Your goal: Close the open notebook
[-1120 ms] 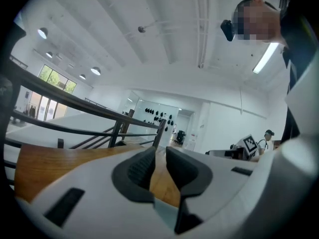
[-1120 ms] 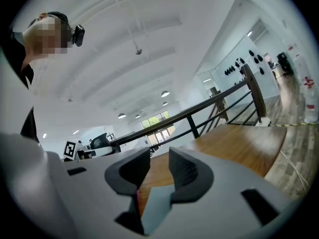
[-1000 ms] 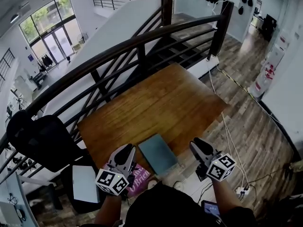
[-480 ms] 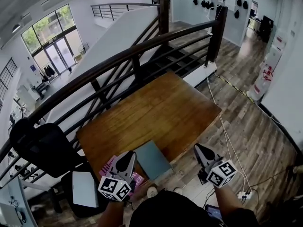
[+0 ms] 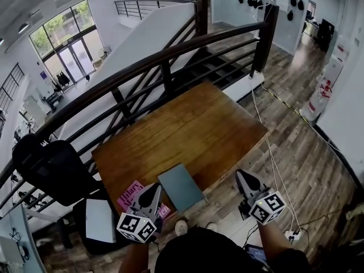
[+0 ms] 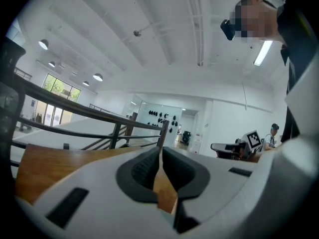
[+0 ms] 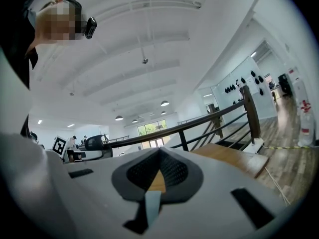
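Left claw (image 5: 152, 196) is nearest, just left of the notebook (image 5: 180, 187) and not touching it. In the left gripper view the left claw (image 6: 160, 152) has its jaws pressed together with nothing gripped. Right claw (image 5: 243, 177) sits right of the notebook, clear of it, off the tabletop edge and over the floor. In the right gripper view the right claw (image 7: 159, 153) is also fully closed and empty. Both claws point level, away from the person.

Notebook is closed, grey-teal cover up, lying flat at the near edge of the wooden tabletop (image 5: 187, 124), skewed to that edge, between the two claws. Pink booklet (image 5: 130, 194) is just left of the notebook, partly under the left claw; can't tell whether it lies on the tabletop or below it. White flat slab (image 5: 98, 220) is further left of the notebook and lower down. Black office chair (image 5: 50, 169) is well left of the notebook. Power strip (image 5: 292, 232) with cables is on the floor, well right of the notebook.

Beyond the notebook is bare wood, then the dark railing (image 5: 170, 53) along the far side, with stairs (image 5: 216, 67) past it. White-and-red cylinder (image 5: 322, 90) stands far right of the notebook. Glass doors (image 5: 71, 53) are far off, up and left.
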Available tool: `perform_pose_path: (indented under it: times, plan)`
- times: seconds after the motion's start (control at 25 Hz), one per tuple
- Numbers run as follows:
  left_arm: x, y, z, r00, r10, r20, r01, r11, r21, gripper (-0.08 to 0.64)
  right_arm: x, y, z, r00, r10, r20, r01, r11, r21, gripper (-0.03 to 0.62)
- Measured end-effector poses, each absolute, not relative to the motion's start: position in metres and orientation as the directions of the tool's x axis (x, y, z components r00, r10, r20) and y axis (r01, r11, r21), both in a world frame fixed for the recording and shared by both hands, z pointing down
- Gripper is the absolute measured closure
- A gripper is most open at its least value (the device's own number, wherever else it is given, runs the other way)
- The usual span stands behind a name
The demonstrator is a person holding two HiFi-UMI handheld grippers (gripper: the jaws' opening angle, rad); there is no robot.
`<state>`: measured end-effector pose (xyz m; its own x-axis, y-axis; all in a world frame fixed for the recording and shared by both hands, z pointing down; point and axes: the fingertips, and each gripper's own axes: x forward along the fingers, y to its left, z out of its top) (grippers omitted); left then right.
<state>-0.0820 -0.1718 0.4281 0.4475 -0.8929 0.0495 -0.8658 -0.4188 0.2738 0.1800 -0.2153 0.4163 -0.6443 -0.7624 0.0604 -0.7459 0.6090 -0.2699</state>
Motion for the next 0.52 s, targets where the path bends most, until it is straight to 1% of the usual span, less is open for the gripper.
perform_pose_path:
  times: [0.16,0.52]
  plan:
    - [-0.0856,-0.1724,0.4224,0.421,-0.906,0.035,-0.877,-0.397,0.270,0.532,0.1826,-0.2159,0.4180,-0.649,-0.758,0.065,-0.741,0.609,-0.282,0.597]
    - [-0.0907,-0.1737,0.4281,0.415,-0.909,0.048,-0.879,-0.386,0.281,0.531,0.1868,-0.2171,0.4211,-0.643,-0.762,0.078,-0.744,0.598,-0.299,0.597]
